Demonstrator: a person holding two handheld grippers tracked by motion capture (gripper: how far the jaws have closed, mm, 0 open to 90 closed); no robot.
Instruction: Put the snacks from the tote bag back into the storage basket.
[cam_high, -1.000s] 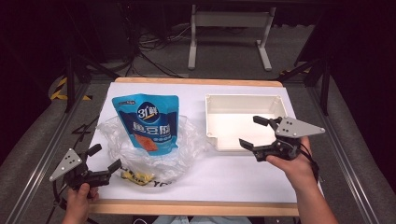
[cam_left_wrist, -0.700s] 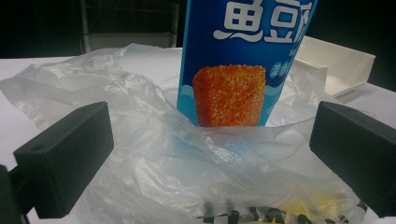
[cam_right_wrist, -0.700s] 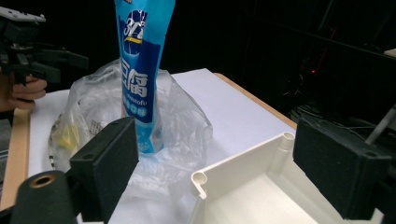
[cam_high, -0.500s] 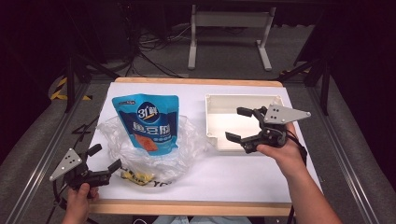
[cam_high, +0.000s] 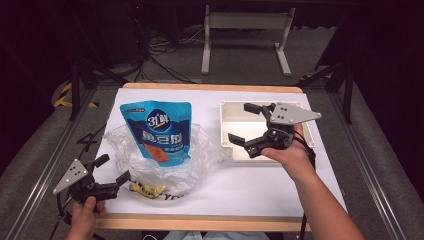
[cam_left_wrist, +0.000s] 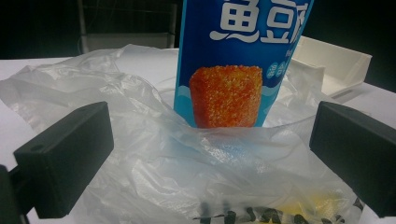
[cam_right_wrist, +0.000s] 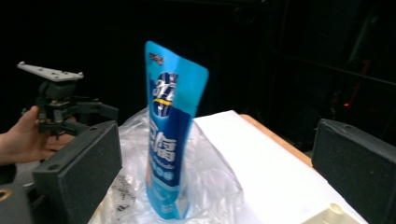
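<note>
A blue snack pouch (cam_high: 159, 131) stands upright inside a crumpled clear plastic bag (cam_high: 200, 152) on the left half of the white table. Yellow pieces (cam_high: 147, 189) lie in the bag's near end. My left gripper (cam_high: 112, 169) rests open at the front left corner, its jaws facing the bag (cam_left_wrist: 154, 177) and the pouch (cam_left_wrist: 233, 70). My right gripper (cam_high: 243, 123) hovers over the white tray (cam_high: 223, 120), pointing left at the pouch (cam_right_wrist: 170, 140). Its jaws have just been opening and stand wide, with nothing between them.
The white table sheet (cam_high: 240, 187) has bare room in front of the tray and at the right. A wooden edge (cam_high: 200, 222) runs along the front. Behind the table stand a metal frame (cam_high: 245, 35) and cables on a dark floor.
My right gripper has moved left and slightly up across the tray towards the pouch, and its jaws now stand wider apart. The left gripper, pouch and bag have kept still.
</note>
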